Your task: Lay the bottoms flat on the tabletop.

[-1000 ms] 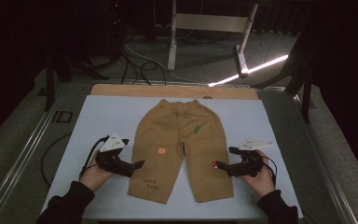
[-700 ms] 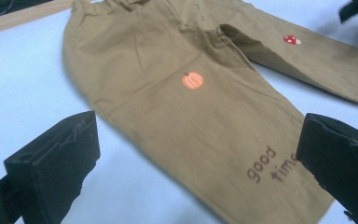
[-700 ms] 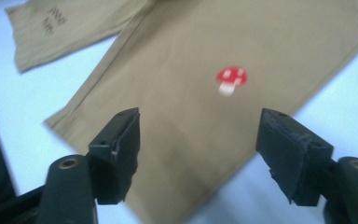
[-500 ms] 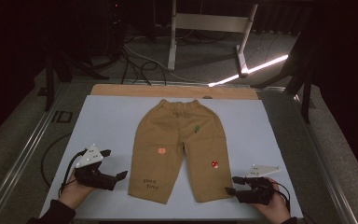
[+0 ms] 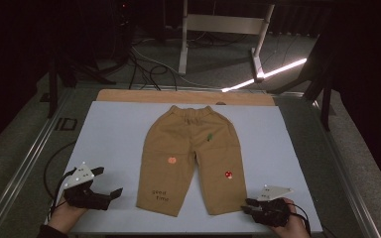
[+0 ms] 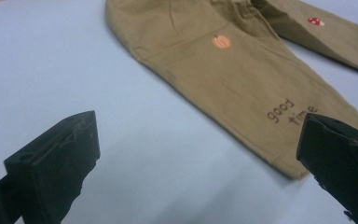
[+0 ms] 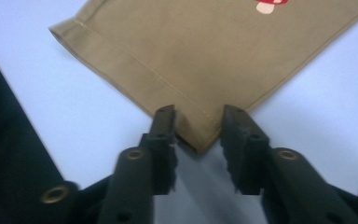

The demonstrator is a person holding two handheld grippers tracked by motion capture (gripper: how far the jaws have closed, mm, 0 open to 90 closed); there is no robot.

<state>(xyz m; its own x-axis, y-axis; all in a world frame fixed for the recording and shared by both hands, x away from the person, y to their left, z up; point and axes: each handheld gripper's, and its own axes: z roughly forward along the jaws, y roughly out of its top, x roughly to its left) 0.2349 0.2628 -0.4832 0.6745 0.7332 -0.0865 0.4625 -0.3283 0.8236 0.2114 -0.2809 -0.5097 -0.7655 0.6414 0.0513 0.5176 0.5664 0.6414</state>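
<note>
Trousers (image 5: 191,158) of tan cloth lie flat in the middle of the high view on a pale blue table (image 5: 114,129), waistband toward the top of the frame and both legs pointing down toward the person. Small patches show on them: an orange pumpkin (image 5: 171,160) on the leg at frame left, a red mushroom (image 5: 227,174) on the leg at frame right, and the words "good time" near the left hem. At the lower left of that view the left gripper (image 5: 110,194) rests over bare table, near the hem of the left leg but apart from it; its own view shows the jaws spread wide, with nothing between them but table and the lettered hem at the right edge. At the lower right the right gripper (image 5: 246,206) sits at the outer hem corner of the right leg. Its own view shows the jaws parted, one on each side of that corner, not clamped on the cloth.
</note>
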